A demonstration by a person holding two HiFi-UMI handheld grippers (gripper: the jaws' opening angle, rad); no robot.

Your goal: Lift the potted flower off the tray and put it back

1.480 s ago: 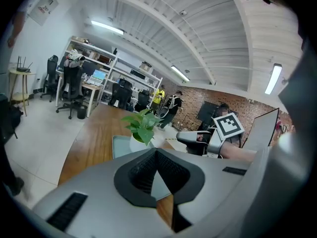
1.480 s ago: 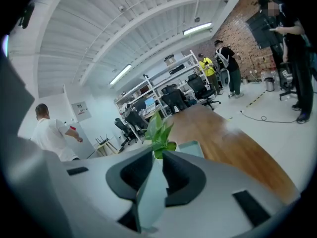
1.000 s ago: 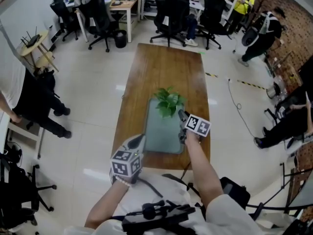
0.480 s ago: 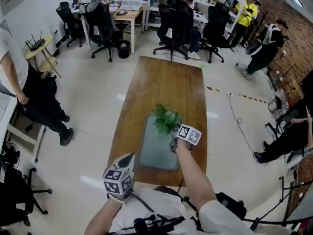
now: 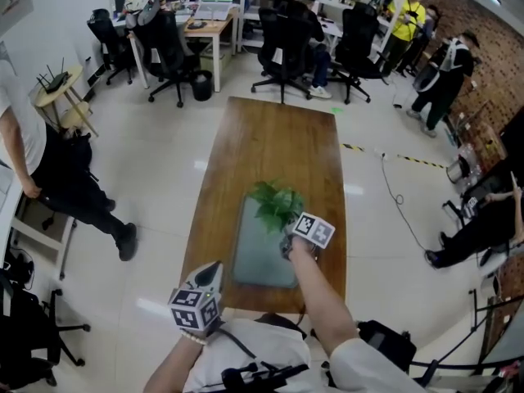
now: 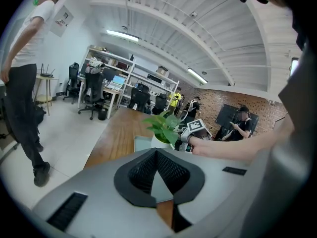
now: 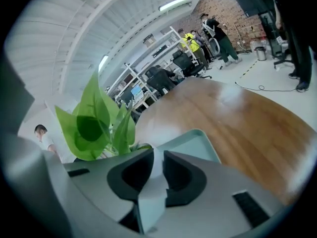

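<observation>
Grey-green, the tray (image 5: 252, 262) lay lengthwise on the wooden table (image 5: 270, 137). Near its near left corner the left gripper (image 5: 214, 272) hung with jaws pressed together on nothing, well apart from the potted flower (image 5: 275, 203), which stood upright on the tray's far right part. Right at it (the nearer hand by far), the right gripper (image 5: 286, 246) had just been closing, its pads pinching the white pot's wall.

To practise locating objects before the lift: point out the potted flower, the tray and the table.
potted flower (image 5: 274, 204), head view, its leaves.
tray (image 5: 258, 256), head view, bare base.
table (image 5: 274, 142), head view, bare top.
</observation>
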